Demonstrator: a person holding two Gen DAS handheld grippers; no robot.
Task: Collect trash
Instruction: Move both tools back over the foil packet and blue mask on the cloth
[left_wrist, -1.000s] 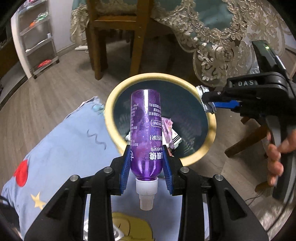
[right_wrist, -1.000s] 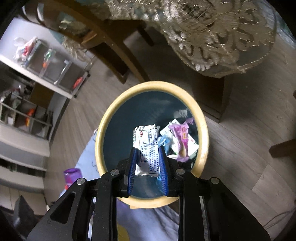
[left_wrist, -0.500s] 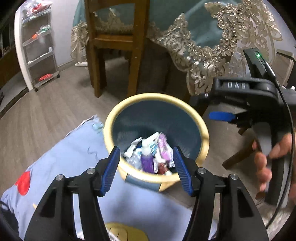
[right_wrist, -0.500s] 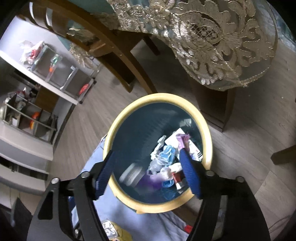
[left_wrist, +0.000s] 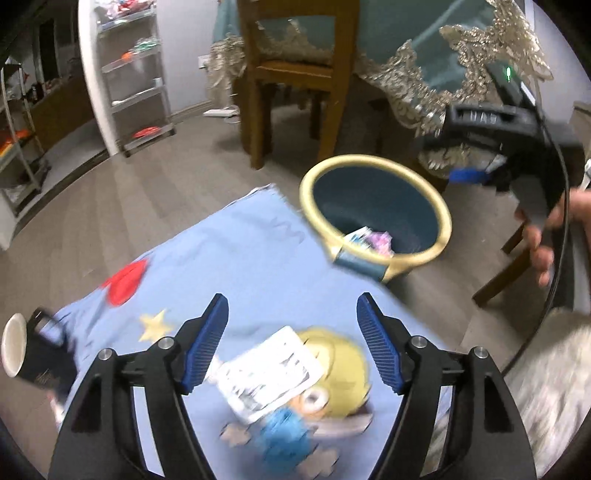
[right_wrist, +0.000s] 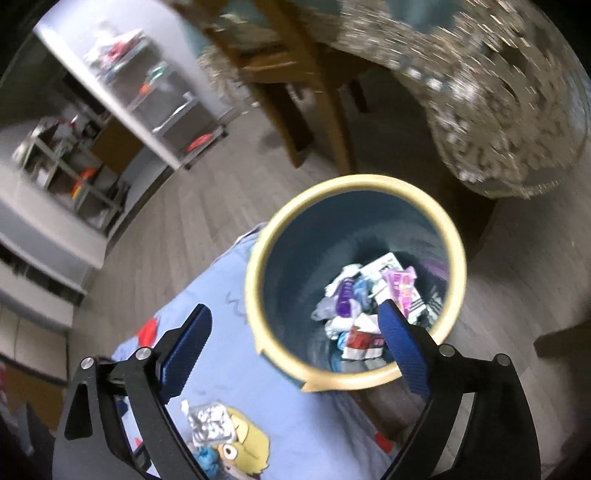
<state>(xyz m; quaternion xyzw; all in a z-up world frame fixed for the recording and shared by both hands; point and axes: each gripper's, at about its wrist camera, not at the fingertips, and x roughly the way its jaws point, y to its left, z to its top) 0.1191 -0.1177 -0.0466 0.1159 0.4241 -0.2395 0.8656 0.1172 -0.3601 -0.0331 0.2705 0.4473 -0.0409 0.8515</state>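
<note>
My left gripper (left_wrist: 293, 332) hangs over the blue cartoon blanket (left_wrist: 221, 266), its jaws opening with nothing between them. A white foil blister pack (left_wrist: 269, 373) lies on the blanket just below it. The yellow-rimmed bin (left_wrist: 306, 192) stands further off to the right. My right gripper (right_wrist: 295, 343) hovers at the near edge of the bin (right_wrist: 354, 181), jaws opening and empty. Inside the bin lie the purple bottle (right_wrist: 345, 295), a pink wrapper (right_wrist: 400, 288) and other packets. A crumpled silver blister pack (right_wrist: 210, 424) rests on the blanket (right_wrist: 221, 295).
A black paper cup (left_wrist: 22, 350) lies at the blanket's left edge. A wooden chair (left_wrist: 295, 74) and a lace-draped table (left_wrist: 443, 66) stand behind the bin. A shelf unit (left_wrist: 136, 74) is at the far left. A hand (left_wrist: 543, 240) holds the right gripper's handle.
Both grippers opened: the purple bottle and the white packet dropped into the bin. The left gripper then swung left and back over the blanket. The right one drew back from the bin.
</note>
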